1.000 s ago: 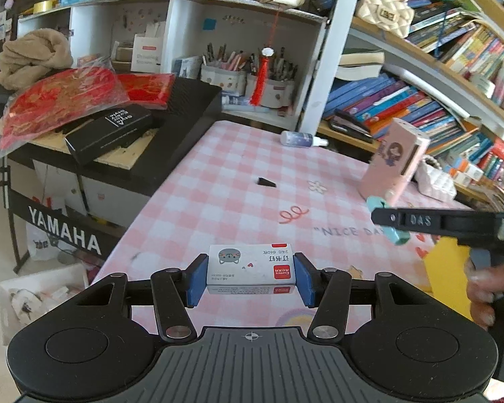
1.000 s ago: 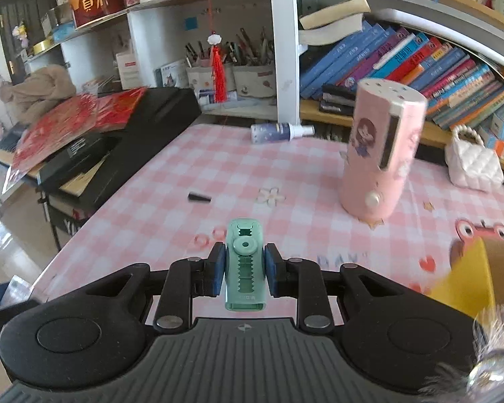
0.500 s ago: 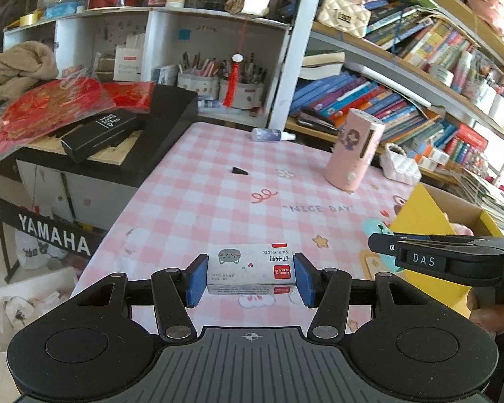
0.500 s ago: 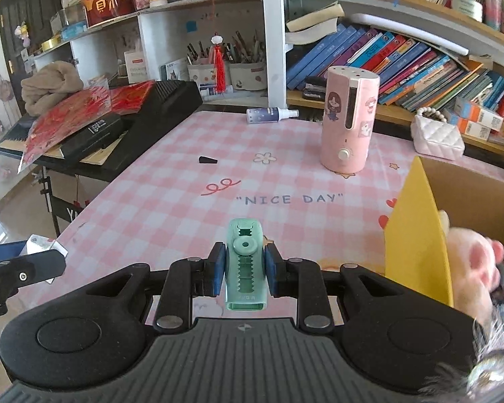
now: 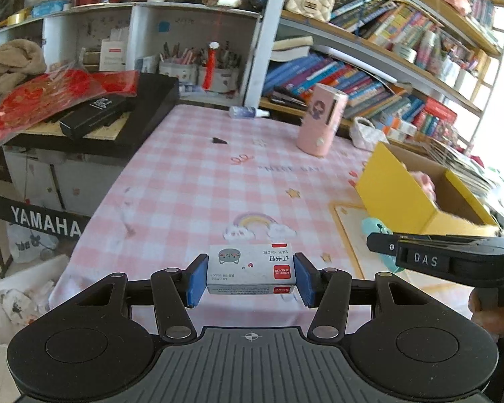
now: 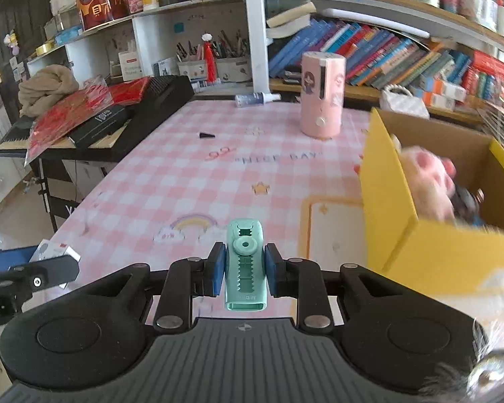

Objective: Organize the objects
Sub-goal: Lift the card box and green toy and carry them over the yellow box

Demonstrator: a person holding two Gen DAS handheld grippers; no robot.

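Note:
My left gripper [image 5: 250, 277] is shut on a small white box of staples [image 5: 250, 267] with a cat picture and a red label, held over the near edge of the pink checked table [image 5: 191, 181]. In the right wrist view my right gripper [image 6: 244, 270] is shut on a mint-green stapler [image 6: 245, 262], held lengthwise above the table's near side. The yellow cardboard box [image 6: 430, 245] stands just right of the right gripper, with a pink plush toy [image 6: 426, 174] inside. From the left wrist view the right gripper [image 5: 379, 243] juts in from the right; the box [image 5: 396, 194] lies beyond it.
A pink cylinder [image 6: 322, 94] stands at the table's far side, a small spray bottle [image 6: 255, 99] lies behind it, and a little black piece [image 6: 206, 135] lies mid-table. A black keyboard [image 5: 94, 124] piled with red packets borders the table's left. Bookshelves [image 5: 369, 67] fill the back and right.
Both grippers have pulled back toward the table's near edge with their loads still held. The yellow box has come into full view at the right.

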